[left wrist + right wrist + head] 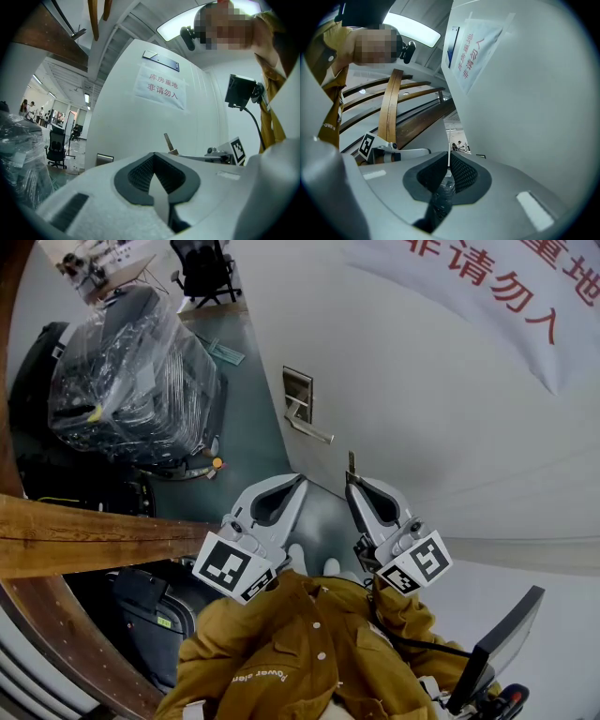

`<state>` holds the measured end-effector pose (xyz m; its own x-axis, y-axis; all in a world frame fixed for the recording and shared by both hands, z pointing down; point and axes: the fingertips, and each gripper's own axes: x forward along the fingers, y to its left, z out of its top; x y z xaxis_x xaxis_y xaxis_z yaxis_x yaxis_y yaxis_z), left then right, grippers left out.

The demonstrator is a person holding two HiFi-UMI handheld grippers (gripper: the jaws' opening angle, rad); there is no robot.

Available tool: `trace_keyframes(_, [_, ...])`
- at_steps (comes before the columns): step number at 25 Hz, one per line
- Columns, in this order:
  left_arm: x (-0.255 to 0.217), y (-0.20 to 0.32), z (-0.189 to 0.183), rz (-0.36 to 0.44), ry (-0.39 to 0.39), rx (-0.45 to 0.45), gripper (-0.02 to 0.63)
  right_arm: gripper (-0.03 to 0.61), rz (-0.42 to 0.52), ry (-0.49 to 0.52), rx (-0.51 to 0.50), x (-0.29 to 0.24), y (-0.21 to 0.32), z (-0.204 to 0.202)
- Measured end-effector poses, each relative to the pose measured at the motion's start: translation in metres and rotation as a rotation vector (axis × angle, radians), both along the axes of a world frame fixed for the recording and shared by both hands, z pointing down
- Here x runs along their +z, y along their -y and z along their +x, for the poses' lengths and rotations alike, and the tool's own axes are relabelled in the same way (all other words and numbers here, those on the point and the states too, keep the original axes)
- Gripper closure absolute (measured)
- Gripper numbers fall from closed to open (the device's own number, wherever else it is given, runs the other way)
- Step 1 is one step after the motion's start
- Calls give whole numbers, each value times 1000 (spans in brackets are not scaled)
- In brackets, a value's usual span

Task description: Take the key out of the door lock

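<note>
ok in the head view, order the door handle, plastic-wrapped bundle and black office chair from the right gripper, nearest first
1. door handle, close by, up and left
2. plastic-wrapped bundle, far left
3. black office chair, top edge, beyond the bundle

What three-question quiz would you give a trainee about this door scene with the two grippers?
1. True or false: the right gripper has its jaws closed on the key.
2. Multiple choice: the door handle is A) clamped by a gripper, B) touched by neither gripper, C) broken off and lying on the floor.
3. Fill in: the sign on the door has ___ lettering.
Key: 1 true; 2 B; 3 red.
</note>
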<state>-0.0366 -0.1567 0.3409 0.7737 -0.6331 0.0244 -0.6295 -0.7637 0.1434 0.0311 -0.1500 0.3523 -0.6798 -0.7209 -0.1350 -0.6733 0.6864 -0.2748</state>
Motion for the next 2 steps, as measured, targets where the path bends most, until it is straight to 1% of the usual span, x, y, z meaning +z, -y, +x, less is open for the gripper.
trace_keyframes(2, [0, -2, 1, 0, 0, 2, 614, 552, -2, 6, 1, 0, -1, 1])
